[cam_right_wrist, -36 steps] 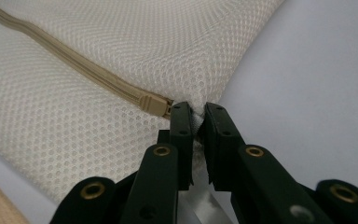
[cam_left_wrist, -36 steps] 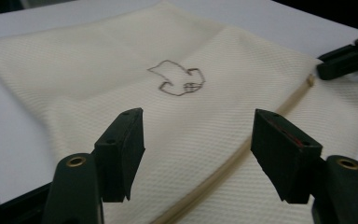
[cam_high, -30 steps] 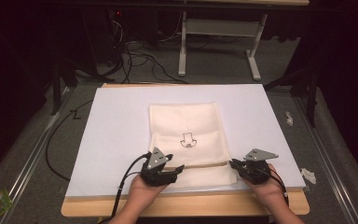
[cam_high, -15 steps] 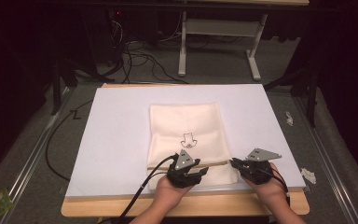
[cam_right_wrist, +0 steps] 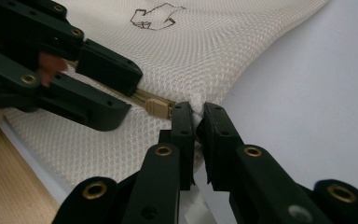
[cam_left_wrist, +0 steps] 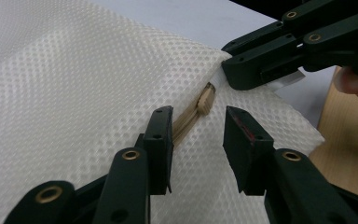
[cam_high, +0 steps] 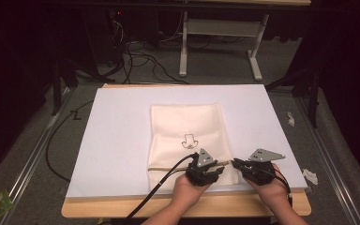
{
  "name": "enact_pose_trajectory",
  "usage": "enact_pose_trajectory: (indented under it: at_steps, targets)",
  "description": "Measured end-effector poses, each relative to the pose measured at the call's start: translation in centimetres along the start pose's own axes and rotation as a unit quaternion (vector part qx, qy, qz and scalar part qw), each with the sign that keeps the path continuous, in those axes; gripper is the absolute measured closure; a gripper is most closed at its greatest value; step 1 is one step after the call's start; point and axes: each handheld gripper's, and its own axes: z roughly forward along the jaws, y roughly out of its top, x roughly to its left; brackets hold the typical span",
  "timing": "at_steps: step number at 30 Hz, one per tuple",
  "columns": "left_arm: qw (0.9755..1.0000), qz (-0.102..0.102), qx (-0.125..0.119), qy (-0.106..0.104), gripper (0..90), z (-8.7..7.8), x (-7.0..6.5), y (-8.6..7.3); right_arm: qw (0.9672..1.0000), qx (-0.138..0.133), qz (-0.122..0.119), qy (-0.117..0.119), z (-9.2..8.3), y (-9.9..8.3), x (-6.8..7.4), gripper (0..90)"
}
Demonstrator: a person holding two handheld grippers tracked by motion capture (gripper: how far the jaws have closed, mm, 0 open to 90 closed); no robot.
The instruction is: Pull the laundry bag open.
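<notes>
The bench point(cam_high: 122, 211) is a pale wooden top that shows as a bare strip along its near edge in the lower part of the high view. A white sheet point(cam_high: 117, 136) covers nearly all of it, reaching from the upper middle of the frame down to that strip. On the sheet, at the centre and running toward the lower middle, lies a cream mesh bag point(cam_high: 187, 122), flat, with a small dark drawing point(cam_high: 188, 141) near its middle and a tan zipper point(cam_left_wrist: 204, 100) across its near end. The bag's near edge stops just short of the sheet's near edge. The sheet is bare on either side of the bag.
</notes>
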Motion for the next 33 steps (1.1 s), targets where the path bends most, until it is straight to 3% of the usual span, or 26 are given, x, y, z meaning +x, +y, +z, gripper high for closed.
enact_pose_trajectory:
  at_steps: [9,15,20,24,27,33]
  targets:
    - [0.9997,-0.004,-0.023,0.013,73.3,1.3,-1.3,0.3,0.9999,-0.011,-0.002,0.001,-0.3,0.2,0.0,84.7]
    - [0.9986,-0.006,-0.050,0.014,86.4,1.1,-1.6,0.3,0.9998,-0.017,-0.003,-0.003,-0.5,0.3,0.1,84.7]
    - [0.9985,-0.008,-0.051,0.014,86.2,1.1,-1.5,0.3,0.9998,-0.018,-0.005,-0.003,-0.5,0.3,0.1,84.7]
    - [0.9987,-0.019,-0.045,0.014,79.1,1.6,-1.6,0.1,0.9998,-0.019,0.000,0.000,-0.6,0.4,0.2,84.7]
    - [0.9987,-0.014,-0.045,0.020,83.6,1.6,-1.7,0.0,0.9998,-0.019,-0.004,-0.002,-0.6,0.4,0.3,84.7]
    - [0.9990,-0.020,-0.040,0.010,87.0,1.3,-1.3,0.1,0.9998,-0.022,-0.004,-0.001,-0.6,0.4,0.3,84.7]
